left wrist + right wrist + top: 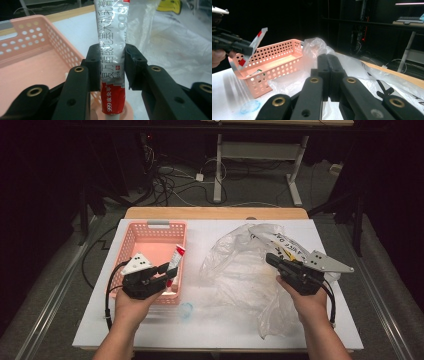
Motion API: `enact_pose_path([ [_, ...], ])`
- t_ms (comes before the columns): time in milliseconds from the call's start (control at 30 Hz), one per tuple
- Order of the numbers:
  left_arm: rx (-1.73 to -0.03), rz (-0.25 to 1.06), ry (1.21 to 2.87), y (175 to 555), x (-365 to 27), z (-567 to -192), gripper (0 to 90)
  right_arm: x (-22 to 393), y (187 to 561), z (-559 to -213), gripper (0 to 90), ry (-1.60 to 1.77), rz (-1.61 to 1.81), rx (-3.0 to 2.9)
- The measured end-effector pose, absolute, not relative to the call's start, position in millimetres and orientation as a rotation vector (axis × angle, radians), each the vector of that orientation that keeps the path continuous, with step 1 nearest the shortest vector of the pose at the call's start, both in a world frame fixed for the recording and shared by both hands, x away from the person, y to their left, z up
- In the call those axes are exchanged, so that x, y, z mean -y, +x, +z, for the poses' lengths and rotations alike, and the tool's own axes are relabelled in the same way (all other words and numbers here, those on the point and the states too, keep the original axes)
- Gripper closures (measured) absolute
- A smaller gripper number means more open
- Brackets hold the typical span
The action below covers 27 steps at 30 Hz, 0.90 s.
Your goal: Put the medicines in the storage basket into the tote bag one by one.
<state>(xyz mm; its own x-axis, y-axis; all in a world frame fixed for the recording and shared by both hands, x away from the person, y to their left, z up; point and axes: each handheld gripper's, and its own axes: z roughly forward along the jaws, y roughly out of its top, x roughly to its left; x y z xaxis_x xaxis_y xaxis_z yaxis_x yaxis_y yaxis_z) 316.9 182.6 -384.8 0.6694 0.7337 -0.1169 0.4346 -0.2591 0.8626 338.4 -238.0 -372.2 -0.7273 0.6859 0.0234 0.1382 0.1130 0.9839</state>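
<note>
My left tongs (162, 270) grip the tube (112, 57) across its flat middle, red end down, crimped end up. The tube hangs over the right wall of the basket (131, 238), near its front corner. To do this well, I judge I should carry the tube further in over the basket floor, lower it until the red end is close to the bottom, and only then let go, so it lies flat instead of tipping over the rim. My left hand (131, 306) comes in from the bottom with the tongs pointing up and to the right, roughly level.

A blue cap (186, 310) lies on the table (215, 330) just in front of the basket.

My right tongs (328, 75) are clenched on a fold of the bag (240, 265), with film bunched round the pads. The right hand (311, 304) rests over the bag, tongs pointing toward the basket.
</note>
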Motion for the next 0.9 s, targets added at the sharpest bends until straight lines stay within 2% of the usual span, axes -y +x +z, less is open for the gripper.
enact_pose_path([
  [900,-0.765,0.267,1.933,302.7,-128.5,-398.7,66.8,236.1,335.9,-369.4,90.0,0.784,1.650,-1.952],
])
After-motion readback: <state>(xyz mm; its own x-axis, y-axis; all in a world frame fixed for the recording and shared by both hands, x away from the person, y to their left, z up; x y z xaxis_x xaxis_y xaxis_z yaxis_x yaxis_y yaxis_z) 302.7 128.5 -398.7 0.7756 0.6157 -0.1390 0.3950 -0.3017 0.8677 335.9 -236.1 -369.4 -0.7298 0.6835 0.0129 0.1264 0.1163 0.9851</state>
